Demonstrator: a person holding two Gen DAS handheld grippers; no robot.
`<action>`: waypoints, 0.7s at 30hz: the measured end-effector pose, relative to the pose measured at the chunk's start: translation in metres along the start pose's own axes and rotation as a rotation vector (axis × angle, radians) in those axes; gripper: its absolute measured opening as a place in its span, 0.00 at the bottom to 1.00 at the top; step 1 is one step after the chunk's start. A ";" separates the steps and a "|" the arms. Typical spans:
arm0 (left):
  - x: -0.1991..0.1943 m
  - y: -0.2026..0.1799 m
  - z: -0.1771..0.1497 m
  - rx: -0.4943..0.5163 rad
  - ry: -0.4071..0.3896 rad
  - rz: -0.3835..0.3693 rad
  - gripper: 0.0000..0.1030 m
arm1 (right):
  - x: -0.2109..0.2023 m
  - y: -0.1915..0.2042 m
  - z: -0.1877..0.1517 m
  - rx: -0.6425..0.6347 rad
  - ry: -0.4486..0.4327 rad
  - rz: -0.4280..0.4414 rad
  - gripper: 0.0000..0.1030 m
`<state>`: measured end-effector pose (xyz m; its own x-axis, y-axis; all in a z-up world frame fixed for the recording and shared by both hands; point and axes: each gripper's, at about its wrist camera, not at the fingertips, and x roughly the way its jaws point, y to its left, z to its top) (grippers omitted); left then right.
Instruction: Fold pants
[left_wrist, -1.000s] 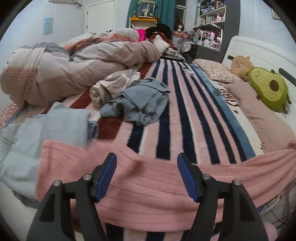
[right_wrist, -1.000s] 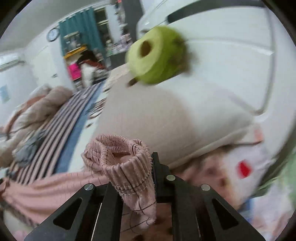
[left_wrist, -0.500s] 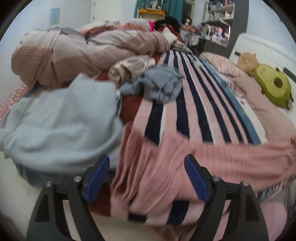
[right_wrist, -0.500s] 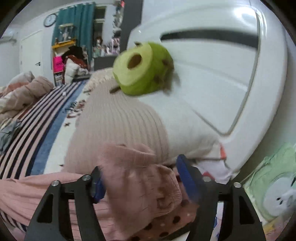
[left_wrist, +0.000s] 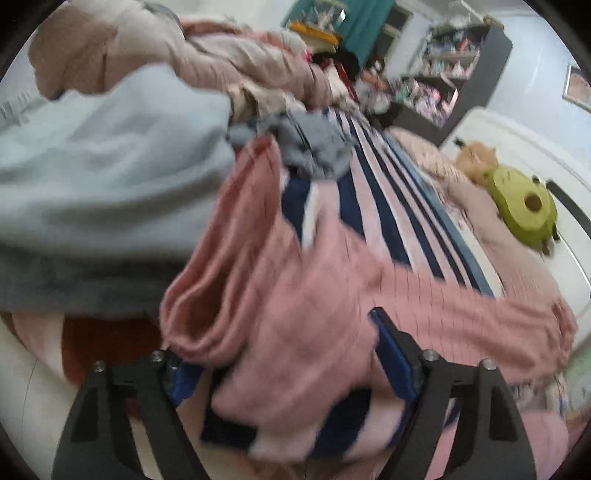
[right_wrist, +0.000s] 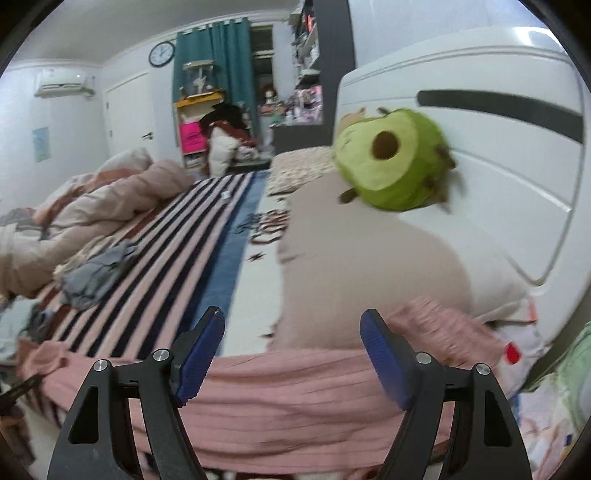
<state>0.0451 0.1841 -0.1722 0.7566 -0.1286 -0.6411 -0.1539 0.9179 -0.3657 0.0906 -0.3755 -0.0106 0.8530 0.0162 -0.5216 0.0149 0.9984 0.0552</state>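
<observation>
Both claws wide open, holding nothing: left claw (left_wrist: 280, 354) over the bunched pants (left_wrist: 295, 314), right claw (right_wrist: 291, 354) free. Next I'd grab that end.

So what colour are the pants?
Pink, with a fine ribbed texture; the pants show best in the right wrist view.
</observation>
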 end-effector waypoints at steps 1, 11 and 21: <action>0.002 -0.001 0.004 -0.017 -0.020 -0.001 0.53 | 0.000 0.004 -0.004 -0.001 0.010 0.011 0.70; -0.050 0.002 0.076 0.021 -0.238 0.080 0.10 | 0.012 0.020 -0.021 0.032 0.071 0.103 0.70; -0.051 -0.061 0.111 0.169 -0.221 0.066 0.10 | 0.026 0.010 -0.042 0.067 0.094 0.199 0.70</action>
<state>0.0869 0.1763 -0.0425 0.8716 0.0015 -0.4901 -0.1133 0.9735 -0.1986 0.0910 -0.3627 -0.0594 0.7903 0.2207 -0.5716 -0.1119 0.9692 0.2195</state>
